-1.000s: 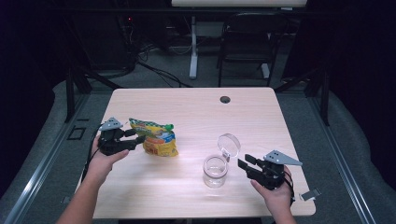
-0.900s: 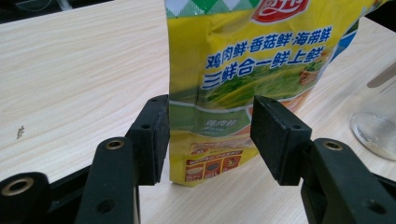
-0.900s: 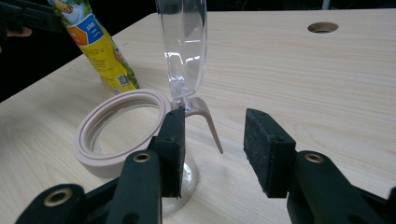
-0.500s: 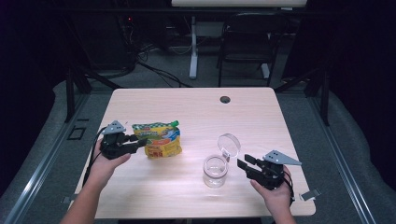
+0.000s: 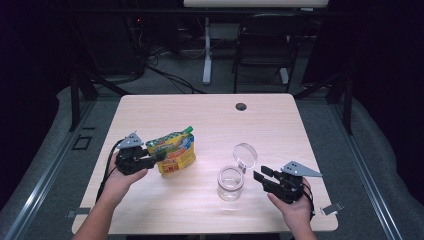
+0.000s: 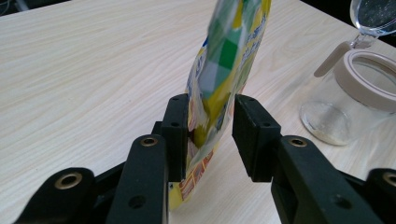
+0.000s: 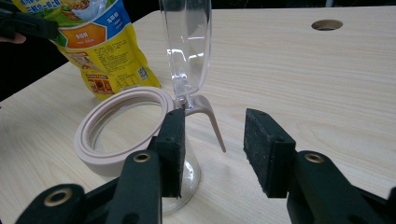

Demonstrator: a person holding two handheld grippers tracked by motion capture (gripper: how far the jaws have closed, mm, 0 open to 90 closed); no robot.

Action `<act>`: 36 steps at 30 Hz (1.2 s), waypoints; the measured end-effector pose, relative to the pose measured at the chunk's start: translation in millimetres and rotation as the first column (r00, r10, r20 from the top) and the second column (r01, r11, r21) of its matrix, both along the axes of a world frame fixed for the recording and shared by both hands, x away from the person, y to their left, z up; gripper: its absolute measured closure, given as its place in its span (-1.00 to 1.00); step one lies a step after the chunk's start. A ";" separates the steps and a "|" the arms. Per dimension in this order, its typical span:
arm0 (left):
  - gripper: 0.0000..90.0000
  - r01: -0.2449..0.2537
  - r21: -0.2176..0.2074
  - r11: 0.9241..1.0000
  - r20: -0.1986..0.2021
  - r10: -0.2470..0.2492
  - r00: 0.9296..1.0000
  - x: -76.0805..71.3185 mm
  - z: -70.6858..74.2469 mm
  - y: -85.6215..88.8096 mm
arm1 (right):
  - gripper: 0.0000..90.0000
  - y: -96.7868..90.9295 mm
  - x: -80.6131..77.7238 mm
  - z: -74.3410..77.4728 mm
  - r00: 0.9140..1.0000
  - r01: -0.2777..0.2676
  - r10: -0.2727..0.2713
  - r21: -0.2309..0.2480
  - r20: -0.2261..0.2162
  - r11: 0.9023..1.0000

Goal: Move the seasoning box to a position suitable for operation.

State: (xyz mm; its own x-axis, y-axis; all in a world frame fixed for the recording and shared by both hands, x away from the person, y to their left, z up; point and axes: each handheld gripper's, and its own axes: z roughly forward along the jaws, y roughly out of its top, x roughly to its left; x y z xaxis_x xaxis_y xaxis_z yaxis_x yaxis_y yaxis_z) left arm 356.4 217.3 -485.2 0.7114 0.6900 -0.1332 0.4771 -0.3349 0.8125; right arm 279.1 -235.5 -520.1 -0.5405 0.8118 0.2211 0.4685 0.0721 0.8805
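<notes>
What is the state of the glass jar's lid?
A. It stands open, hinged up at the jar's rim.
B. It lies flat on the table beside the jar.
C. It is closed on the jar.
A: the clear lid stands upright on its hinge above the open rim of the jar.

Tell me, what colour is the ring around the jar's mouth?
Pale pinkish beige; the jar's ring shows best in the right gripper view.

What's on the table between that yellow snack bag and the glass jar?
Nothing: in the high view, only bare table separates the snack bag from the glass jar.
</notes>
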 end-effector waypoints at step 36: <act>0.87 -0.020 0.034 0.999 0.047 0.018 0.999 -17.1 -0.6 -30.3 | 0.31 0.3 0.3 -1.4 1.000 -0.007 0.007 -0.001 -0.005 1.000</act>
